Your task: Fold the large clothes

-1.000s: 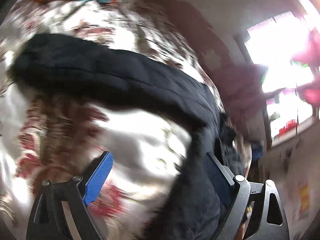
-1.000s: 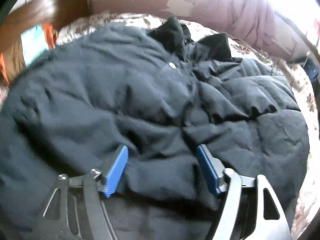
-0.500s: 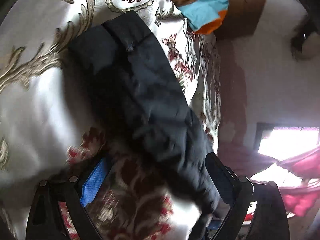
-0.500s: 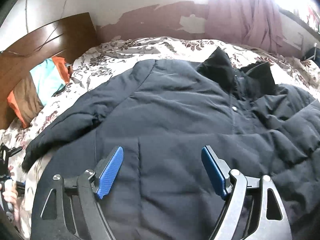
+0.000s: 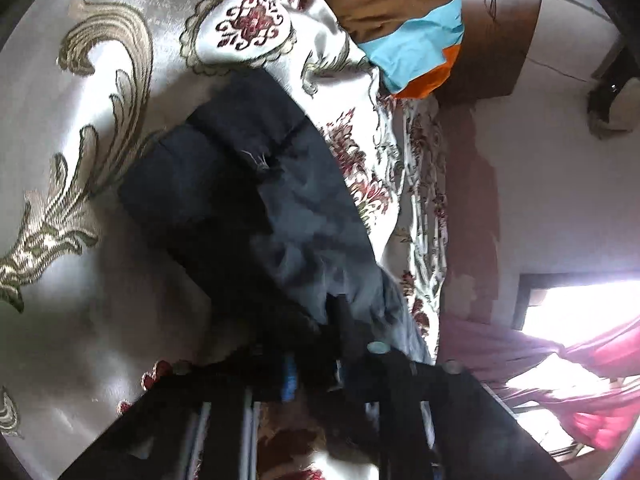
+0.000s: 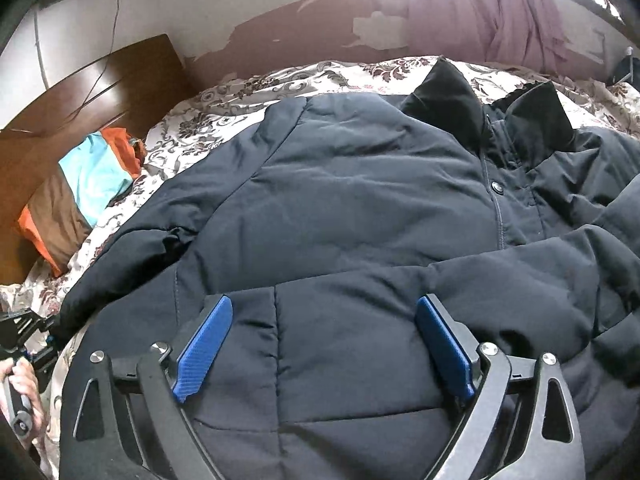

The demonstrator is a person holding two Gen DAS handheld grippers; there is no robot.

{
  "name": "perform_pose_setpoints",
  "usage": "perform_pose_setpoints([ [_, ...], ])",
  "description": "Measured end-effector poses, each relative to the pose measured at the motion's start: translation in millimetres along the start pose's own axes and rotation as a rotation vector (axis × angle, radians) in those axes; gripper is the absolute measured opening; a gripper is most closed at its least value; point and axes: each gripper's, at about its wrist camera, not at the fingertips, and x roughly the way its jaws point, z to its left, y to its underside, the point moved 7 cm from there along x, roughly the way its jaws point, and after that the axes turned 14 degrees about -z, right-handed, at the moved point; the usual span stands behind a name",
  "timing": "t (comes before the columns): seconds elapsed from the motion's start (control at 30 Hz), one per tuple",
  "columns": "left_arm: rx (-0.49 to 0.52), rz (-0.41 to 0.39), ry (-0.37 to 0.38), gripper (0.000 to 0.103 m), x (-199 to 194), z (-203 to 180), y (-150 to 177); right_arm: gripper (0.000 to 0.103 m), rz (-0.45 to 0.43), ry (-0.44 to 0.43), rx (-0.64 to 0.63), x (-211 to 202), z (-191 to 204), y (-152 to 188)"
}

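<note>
A large black padded jacket lies front up on the bed, collar at the far side. Its left sleeve runs out toward the bed's left edge. My right gripper is open and empty, hovering over the jacket's lower front. In the left wrist view the sleeve stretches away from me over the bedspread. My left gripper is shut on the sleeve near its cuff end; the jaws are dark and partly hidden by cloth. The left gripper also shows in the right wrist view at the sleeve's end.
A floral cream and red bedspread covers the bed. An orange, brown and turquoise pillow lies against the wooden headboard. A peeling wall and purple curtain stand behind. A bright window is at the right.
My left gripper has closed on the sleeve, which it straddled open before. My right gripper has pulled back and risen, showing more of the jacket.
</note>
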Motion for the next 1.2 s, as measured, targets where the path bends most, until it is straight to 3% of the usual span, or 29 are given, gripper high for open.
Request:
perform_pose_setpoints([
  [0.2,0.100,-0.094,0.077,0.006,-28,-48,-10,0.090,-0.049,-0.020,0.067,-42,-26,-14],
  [0.43,0.275,-0.130,0.355,0.006,-91,-170,16,0.091,-0.063,0.018,0.066,-90,-80,-26],
  [0.6,0.472,-0.099,0.510,0.006,-136,-259,81,0.091,-0.091,0.033,0.054,-127,-122,-28],
  [0.73,0.573,-0.004,0.625,0.006,-166,-305,157,0.091,-0.118,0.044,0.075,-152,-155,-28],
  [0.97,0.739,0.146,0.661,0.006,-185,-322,269,0.091,-0.139,0.057,0.142,-184,-205,-14],
  [1.2,0.881,0.286,0.641,0.006,-178,-299,355,0.091,-0.144,0.056,0.276,-186,-243,9],
])
